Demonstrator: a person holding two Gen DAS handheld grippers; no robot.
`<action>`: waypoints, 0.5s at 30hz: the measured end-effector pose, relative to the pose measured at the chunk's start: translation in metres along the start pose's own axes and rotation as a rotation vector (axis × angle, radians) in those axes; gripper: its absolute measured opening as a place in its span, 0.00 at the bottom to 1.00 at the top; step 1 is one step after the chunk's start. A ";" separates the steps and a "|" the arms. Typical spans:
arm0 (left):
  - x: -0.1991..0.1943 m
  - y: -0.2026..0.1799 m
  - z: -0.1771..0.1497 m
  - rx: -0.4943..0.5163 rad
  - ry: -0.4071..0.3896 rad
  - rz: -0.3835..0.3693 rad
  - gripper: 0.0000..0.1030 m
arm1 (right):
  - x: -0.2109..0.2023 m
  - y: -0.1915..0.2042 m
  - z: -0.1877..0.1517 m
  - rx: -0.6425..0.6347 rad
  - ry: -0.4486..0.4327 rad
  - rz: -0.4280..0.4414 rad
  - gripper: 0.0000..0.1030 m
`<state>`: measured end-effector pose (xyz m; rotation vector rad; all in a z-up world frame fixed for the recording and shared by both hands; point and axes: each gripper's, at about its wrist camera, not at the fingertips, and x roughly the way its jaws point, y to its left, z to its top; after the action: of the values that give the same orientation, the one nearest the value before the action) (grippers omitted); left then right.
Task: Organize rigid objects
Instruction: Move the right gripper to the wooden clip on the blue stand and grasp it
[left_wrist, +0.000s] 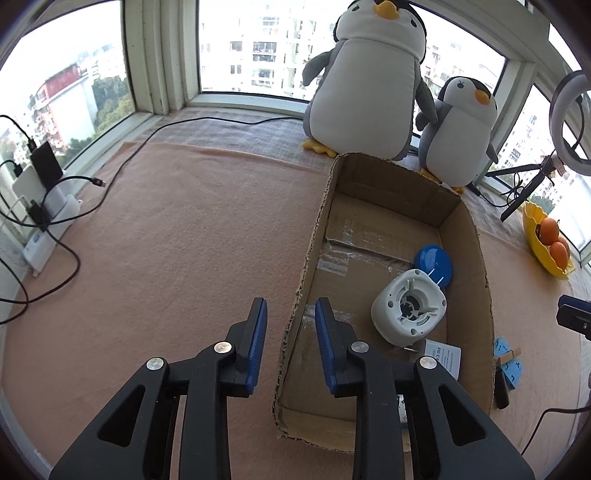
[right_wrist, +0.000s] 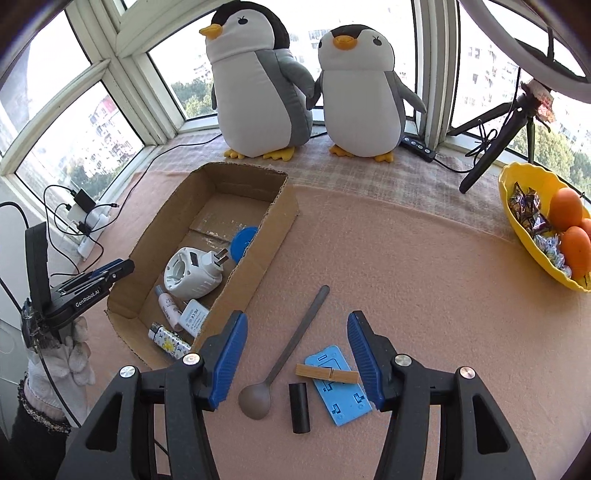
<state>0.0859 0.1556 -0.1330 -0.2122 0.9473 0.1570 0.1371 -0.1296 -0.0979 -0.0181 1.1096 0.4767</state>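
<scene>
A cardboard box (right_wrist: 258, 251) (left_wrist: 476, 258) lies on the pink cloth. It holds a white plug device (right_wrist: 192, 271) (left_wrist: 408, 306), a blue disc (right_wrist: 242, 238) (left_wrist: 432, 264), a white adapter (right_wrist: 194, 315), a small tube (right_wrist: 168, 304) and a patterned lighter (right_wrist: 168, 341). On the cloth by the box lie a metal spoon (right_wrist: 284, 358), a black cylinder (right_wrist: 299, 406), a wooden clothespin (right_wrist: 327, 373) and a blue plastic stand (right_wrist: 338, 387). My right gripper (right_wrist: 297, 354) is open and empty above these. My left gripper (left_wrist: 290, 332) is open and empty, astride the box's left wall.
Two plush penguins (right_wrist: 258, 81) (right_wrist: 360, 92) stand behind the box. A yellow bowl (right_wrist: 517, 221) with oranges and sweets sits right. A tripod with ring light (right_wrist: 495, 147) stands by the window. Chargers and cables (left_wrist: 44, 206) lie at the left.
</scene>
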 end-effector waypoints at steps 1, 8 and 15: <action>-0.003 0.001 0.000 -0.002 -0.003 -0.001 0.24 | 0.001 -0.002 -0.002 -0.005 0.006 0.003 0.51; -0.025 0.006 -0.002 -0.015 -0.033 0.014 0.24 | 0.009 -0.015 -0.022 -0.117 0.072 0.003 0.48; -0.051 0.013 -0.010 -0.048 -0.055 0.031 0.24 | 0.028 -0.014 -0.041 -0.289 0.155 -0.016 0.34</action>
<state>0.0462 0.1634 -0.0985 -0.2362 0.8927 0.2130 0.1172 -0.1422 -0.1438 -0.3211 1.1826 0.6265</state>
